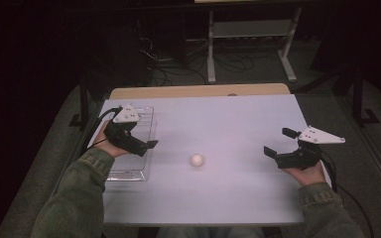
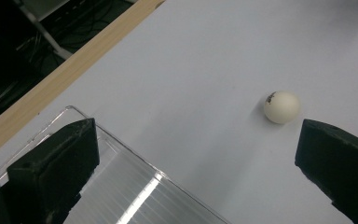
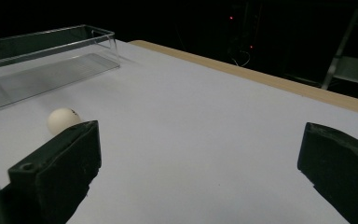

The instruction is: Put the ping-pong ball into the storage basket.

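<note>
**Three cameras, one shared ball**

High view looked forward and down from 6 o'clock over the whole table (image 1: 228,198). Left gripper view sat low, close, above the clear tray (image 2: 135,196). Right gripper view skimmed the tabletop. All three shared the white ball (image 1: 196,159).

Open table (image 1: 238,124) around ball (image 1: 196,159)

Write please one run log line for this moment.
left claw: open, above clear tray | right claw: open, empty | white ball: loose on table, between claws
</note>
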